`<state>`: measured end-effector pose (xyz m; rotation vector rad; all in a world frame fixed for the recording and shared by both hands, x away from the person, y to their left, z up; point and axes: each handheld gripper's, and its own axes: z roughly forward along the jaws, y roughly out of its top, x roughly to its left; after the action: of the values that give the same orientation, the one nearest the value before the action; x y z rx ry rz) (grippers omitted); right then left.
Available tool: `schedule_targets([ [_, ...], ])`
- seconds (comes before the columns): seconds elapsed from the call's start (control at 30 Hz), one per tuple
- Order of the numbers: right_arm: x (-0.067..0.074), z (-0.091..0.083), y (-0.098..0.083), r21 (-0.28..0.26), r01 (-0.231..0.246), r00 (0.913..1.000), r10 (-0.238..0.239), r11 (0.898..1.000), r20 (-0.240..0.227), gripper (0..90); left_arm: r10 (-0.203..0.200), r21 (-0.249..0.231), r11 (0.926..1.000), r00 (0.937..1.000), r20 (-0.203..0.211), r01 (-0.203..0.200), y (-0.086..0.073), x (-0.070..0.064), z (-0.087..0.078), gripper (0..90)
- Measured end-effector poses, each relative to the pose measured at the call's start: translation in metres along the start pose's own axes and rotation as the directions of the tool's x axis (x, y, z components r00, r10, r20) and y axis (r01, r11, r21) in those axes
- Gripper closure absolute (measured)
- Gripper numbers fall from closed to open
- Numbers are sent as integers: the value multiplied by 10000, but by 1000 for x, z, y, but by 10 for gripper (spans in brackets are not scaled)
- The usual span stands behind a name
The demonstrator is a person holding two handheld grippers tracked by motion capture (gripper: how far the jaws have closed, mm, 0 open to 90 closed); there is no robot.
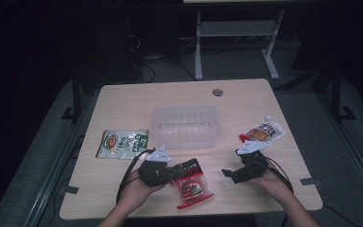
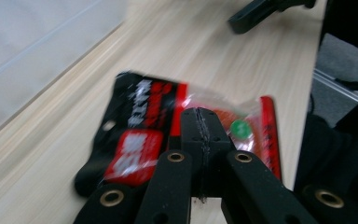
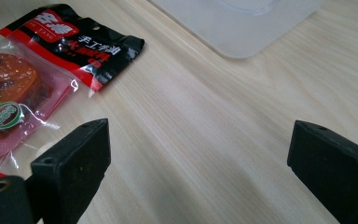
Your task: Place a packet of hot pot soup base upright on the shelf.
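Three snack packets [image 1: 191, 183] ring a clear tub [image 1: 185, 126] on the wooden table [image 1: 123, 99].

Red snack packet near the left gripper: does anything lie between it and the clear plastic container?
Nothing visible does. The red snack packet lies under the shut left gripper, and bare table separates it from the clear plastic container. The green packet sits off to the left, outside that path.

Bare light-wood bench [image 3: 205, 140] lies open between the right gripper's spread fingers [image 3: 72, 165], with the red-and-black snack packet [image 3: 37, 70] beyond-left and the clear plastic tub [image 3: 242, 23] ahead.
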<state>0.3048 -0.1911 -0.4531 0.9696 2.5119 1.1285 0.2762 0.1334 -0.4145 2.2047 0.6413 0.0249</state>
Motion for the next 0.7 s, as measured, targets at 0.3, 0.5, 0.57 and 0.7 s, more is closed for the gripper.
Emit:
schedule_targets([
  [0.3, 0, 0, 0, -42, 55, 10000, -55, 10000, 40, 56, 428, -24, 9991, 9980, 463, -427, 18, -15, 21, 897],
  [0.5, -1, 0, 0, -70, 51, 10000, -51, 10000, -6, 56, 583, 75, 9982, 9951, 799, -590, 25, -27, 40, 897],
  [0.57, 0, 0, 0, -77, 57, 10000, -57, 10000, -9, 56, 646, 128, 9977, 9934, 949, -661, 27, -31, 46, 897],
  [0.7, -1, 1, 0, -89, 80, 10000, -80, 9999, -33, 56, 883, 360, 9951, 9907, 1034, -925, 28, -37, 58, 897],
])
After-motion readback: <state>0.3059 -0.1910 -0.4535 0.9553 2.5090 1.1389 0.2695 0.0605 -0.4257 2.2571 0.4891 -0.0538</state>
